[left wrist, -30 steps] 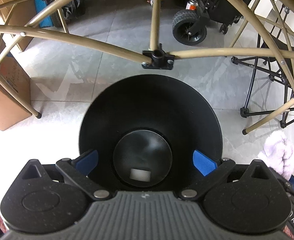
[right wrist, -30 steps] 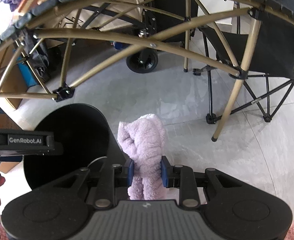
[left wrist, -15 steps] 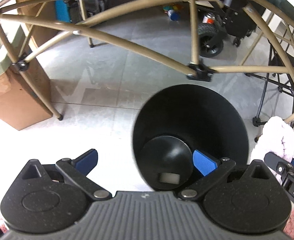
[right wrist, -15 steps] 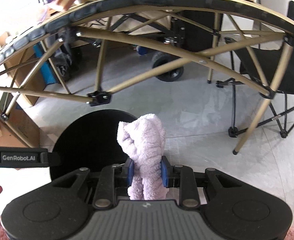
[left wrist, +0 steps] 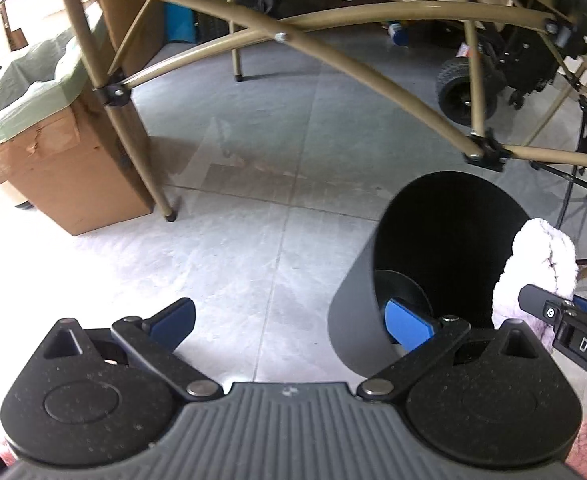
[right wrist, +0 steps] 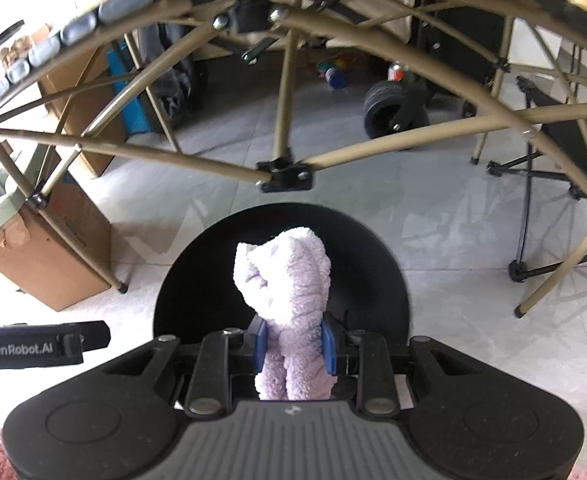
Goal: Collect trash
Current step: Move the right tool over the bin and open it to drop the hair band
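Fluffy rag (right wrist: 283, 300) pinched between right fingers (right wrist: 260, 344), over bin (right wrist: 389, 280).

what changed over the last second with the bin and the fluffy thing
The right gripper swung over the black bin, so the lilac fluffy cloth went from beside the bin's mouth to centred over it. The left gripper slid left: the bin was between its fingers, now only its right finger is inside. Unchanged: right gripper shut on the cloth, left gripper open.
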A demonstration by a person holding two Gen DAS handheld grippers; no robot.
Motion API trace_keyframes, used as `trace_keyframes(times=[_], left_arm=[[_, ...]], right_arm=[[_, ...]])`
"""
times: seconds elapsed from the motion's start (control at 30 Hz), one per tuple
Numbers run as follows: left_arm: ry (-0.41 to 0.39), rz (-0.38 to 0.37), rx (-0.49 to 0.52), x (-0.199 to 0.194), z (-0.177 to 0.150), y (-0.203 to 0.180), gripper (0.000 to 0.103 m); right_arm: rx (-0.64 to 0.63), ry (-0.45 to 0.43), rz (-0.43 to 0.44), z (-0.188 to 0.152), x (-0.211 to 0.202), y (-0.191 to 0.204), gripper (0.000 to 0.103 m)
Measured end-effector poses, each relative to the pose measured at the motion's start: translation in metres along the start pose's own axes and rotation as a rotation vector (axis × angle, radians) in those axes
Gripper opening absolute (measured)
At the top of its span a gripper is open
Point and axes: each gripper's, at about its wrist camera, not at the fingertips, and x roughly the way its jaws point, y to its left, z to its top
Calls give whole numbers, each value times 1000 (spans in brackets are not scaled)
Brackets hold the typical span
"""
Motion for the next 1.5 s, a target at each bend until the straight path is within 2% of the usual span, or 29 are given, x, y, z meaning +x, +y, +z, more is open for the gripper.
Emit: trace_keyframes(times=[0.13,0.4,0.7,0.77,0.8,0.83,0.87,0.9,0.93,1.03,1.1,1.5], left_arm=[[9,14,-16,4,-2,11,103],[26,38,-23,11,-3,18,103],[25,62,-4,13,-6,14,103],[24,62,-1,13,-6,13,103],[22,62,1,13,-5,12,103],[20,61,3,13,-5,12,103],[18,60,5,12,-6,11,103],[17,61,7,12,-6,11,103],[16,63,7,12,-6,11,103],[19,71,4,13,-5,10,103],[21,75,3,13,-6,10,103],[18,74,10,13,-5,9,103]], right_arm=[[-2,37,21,4,13,10,26],[-21,99,6,9,34,22,27],[-21,124,17,9,40,21,30],[-21,129,17,9,40,21,34],[-20,132,17,9,39,21,40],[-17,136,15,9,39,21,54],[-16,140,10,10,39,21,62],[-17,144,0,10,39,21,79],[-19,146,-8,10,39,21,90],[-14,144,-15,11,37,18,100],[2,150,-11,11,38,15,103],[3,159,-2,9,37,14,103]])
